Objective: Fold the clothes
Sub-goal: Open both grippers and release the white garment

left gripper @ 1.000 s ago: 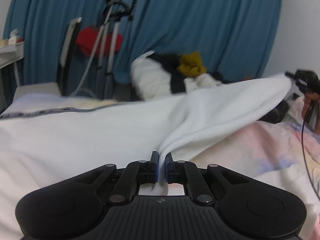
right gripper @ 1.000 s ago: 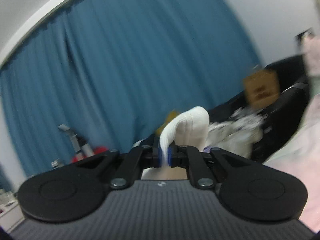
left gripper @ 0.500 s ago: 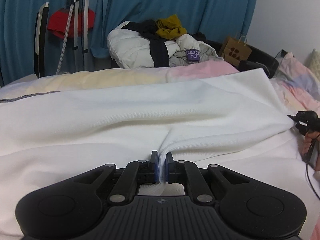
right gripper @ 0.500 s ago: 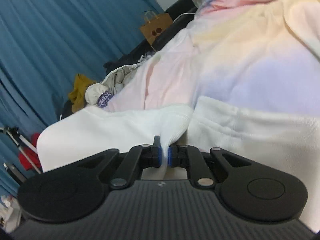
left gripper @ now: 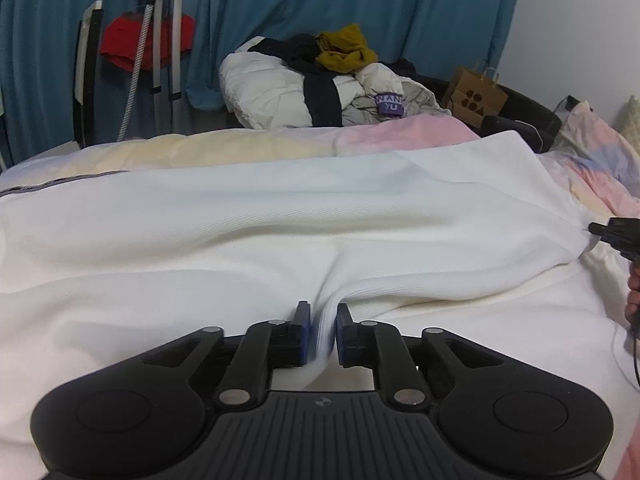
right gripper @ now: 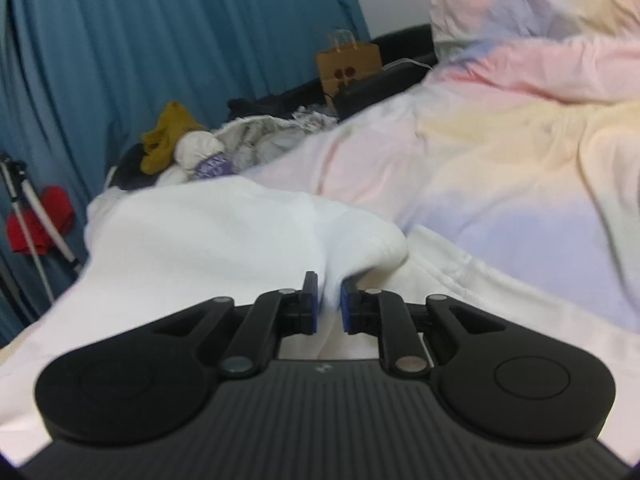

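Note:
A white garment (left gripper: 280, 220) lies folded over itself across the bed, its upper layer stretched from left to right. My left gripper (left gripper: 323, 312) sits low at the garment's near edge. Its jaws are opening, and a bunched fold of the cloth still stands between the pads with a little slack. My right gripper (right gripper: 329, 284) is down at the garment's (right gripper: 200, 232) rounded corner. Its jaws are opening too, with the cloth loose between them. In the left wrist view the right gripper (left gripper: 616, 232) shows at the far right edge, at the fold's end.
The bed has a pastel duvet (right gripper: 500, 160) and a pillow (right gripper: 540, 20) at the right. A pile of clothes (left gripper: 320, 88) and a paper bag (left gripper: 474, 98) sit beyond it. A tripod (left gripper: 164, 40) and a red cloth (left gripper: 120, 40) stand against the blue curtain (left gripper: 360, 0).
The right gripper came down from mid-air and laid the garment's corner onto the bed. The left gripper sank slightly. Both sets of jaws, shut on the cloth before, have parted.

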